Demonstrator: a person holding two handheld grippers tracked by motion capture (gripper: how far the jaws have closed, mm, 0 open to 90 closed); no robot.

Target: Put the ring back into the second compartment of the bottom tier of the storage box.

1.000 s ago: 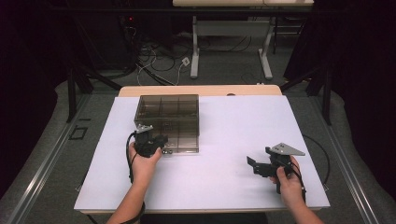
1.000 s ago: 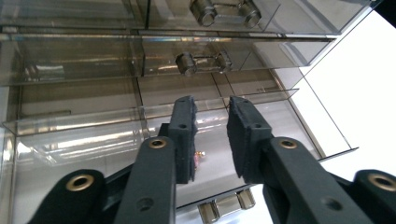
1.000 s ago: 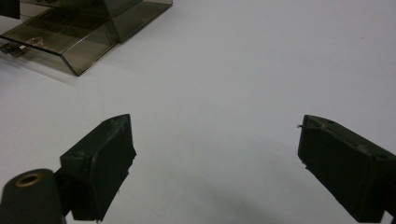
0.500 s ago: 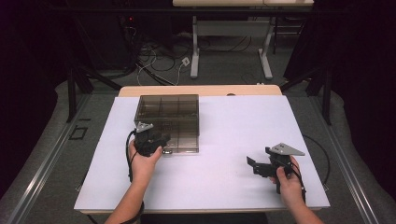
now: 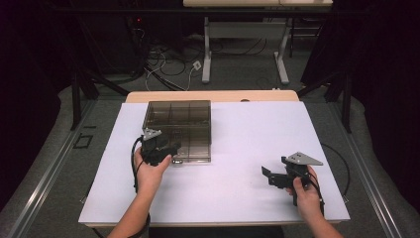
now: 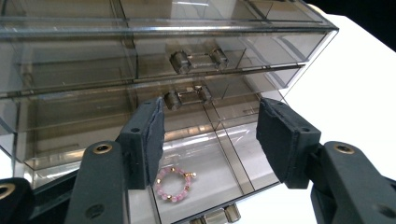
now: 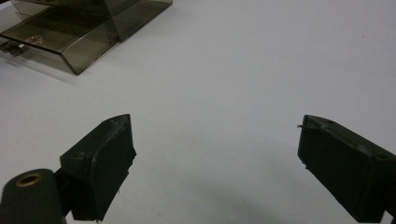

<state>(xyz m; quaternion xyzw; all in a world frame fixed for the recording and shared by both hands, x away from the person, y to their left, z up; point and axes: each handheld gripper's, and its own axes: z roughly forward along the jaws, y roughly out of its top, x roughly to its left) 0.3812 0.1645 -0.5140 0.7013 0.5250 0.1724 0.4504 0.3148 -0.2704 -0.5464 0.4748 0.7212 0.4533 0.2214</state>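
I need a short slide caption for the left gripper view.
Open left tool above a pink bead bracelet lying in the pulled-out drawer of a smoky clear organizer.

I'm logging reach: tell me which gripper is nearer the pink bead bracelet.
Left. The left gripper hovers just above the bracelet in the open drawer; the right gripper sits far across the table.

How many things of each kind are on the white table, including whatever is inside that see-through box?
Smoky clear drawer box: 1
Pink bead bracelet, lying in the pulled-out bottom drawer: 1
Hand-held grippers, left gripper and right gripper, both open with nothing between their jaws: 2
Total: 4
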